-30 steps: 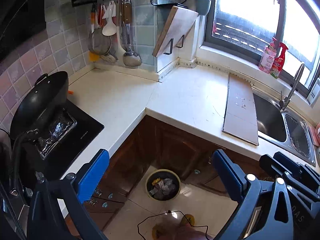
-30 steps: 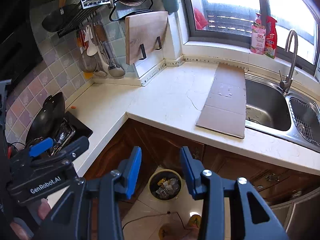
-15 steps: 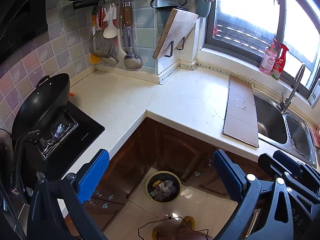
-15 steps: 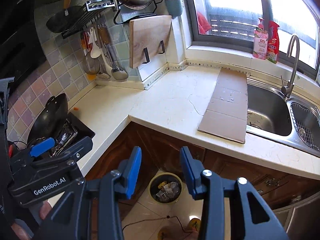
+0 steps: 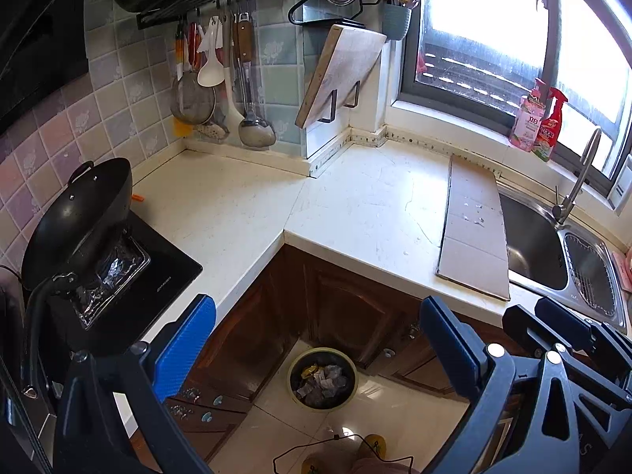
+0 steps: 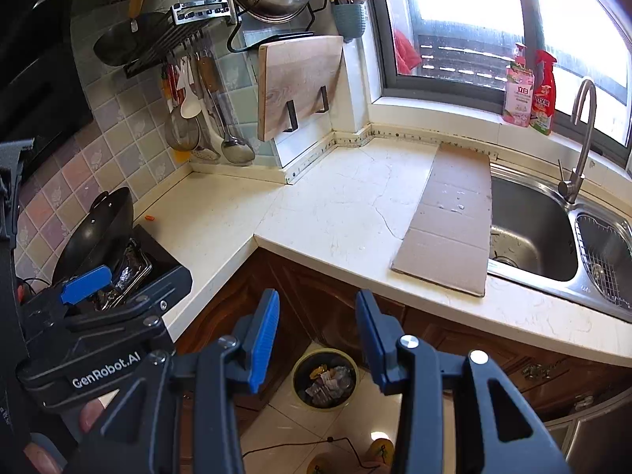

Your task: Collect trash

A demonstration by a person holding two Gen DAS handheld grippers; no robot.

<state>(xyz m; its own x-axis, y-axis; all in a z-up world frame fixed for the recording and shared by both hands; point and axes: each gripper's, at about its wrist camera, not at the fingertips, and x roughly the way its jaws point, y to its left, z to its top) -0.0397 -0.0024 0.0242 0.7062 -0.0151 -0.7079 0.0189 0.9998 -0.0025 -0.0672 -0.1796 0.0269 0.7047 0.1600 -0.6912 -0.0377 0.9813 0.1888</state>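
Left wrist view, going from left to right: a black wok (image 5: 79, 217) is sitting tilted on the stove, the white table (image 5: 355, 205) is wrapping around the corner, and a flat sheet of cardboard (image 5: 474, 237) is lying on it just beside the sink (image 5: 533, 245), its long axis running from the window wall toward the front edge. Both grippers are hanging over the gap in front of the cabinets, pointing down and forward. The left gripper (image 5: 316, 343) is standing wide open and empty; the right gripper (image 6: 316, 331) is standing partly open, also with nothing between its fingers. Below them a round trash bin (image 5: 323, 379) on the floor is already holding scraps. The cardboard looks like the likeliest trash left, and it is lying ahead and to the right, so the right gripper seems nearer. A small orange scrap (image 6: 150, 218) is lying near the wok.
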